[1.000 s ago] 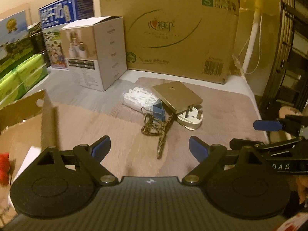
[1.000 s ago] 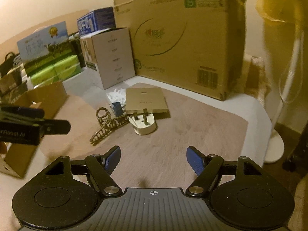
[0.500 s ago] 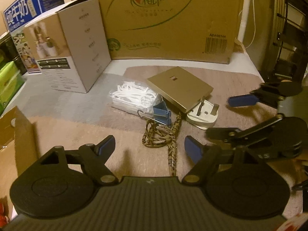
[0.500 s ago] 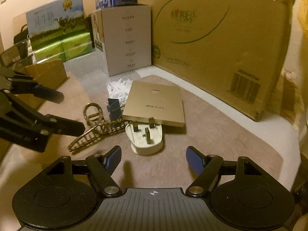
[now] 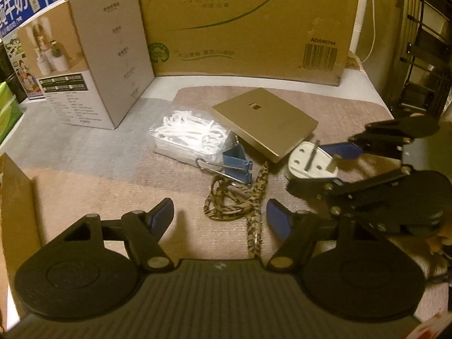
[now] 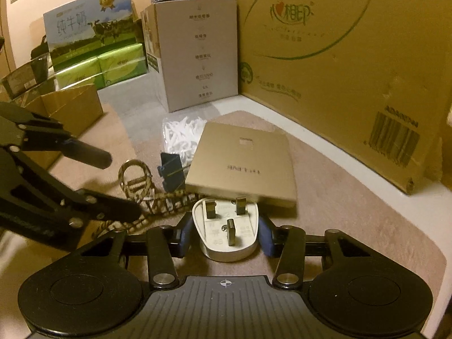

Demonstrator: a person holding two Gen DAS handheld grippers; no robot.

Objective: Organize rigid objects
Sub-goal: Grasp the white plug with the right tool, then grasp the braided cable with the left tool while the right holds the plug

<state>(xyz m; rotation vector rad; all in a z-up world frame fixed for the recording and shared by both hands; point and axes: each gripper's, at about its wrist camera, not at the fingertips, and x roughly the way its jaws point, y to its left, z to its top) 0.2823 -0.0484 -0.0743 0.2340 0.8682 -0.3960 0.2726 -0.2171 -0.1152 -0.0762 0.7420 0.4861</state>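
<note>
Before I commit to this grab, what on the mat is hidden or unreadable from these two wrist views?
- Underside of the white three-pin plug: hidden in both views, pins face up.
- Leopard-print hair claw: its near end goes under the left hand-held gripper in the left view.
- Clear bag of white plastic picks: partly behind the flat gold square box, right view.
- Gold box lettering: blurred.

The white three-pin plug [image 6: 226,234] lies between the right hand-held gripper [image 6: 224,236] pads; at its 12 o'clock lies the flat gold square panel [image 6: 243,163], at 10 o'clock the blue binder clip [image 6: 169,173] (touching the leopard-print hair claw [image 6: 141,186]), beyond it the clear bag of white picks [image 6: 180,132].
</note>
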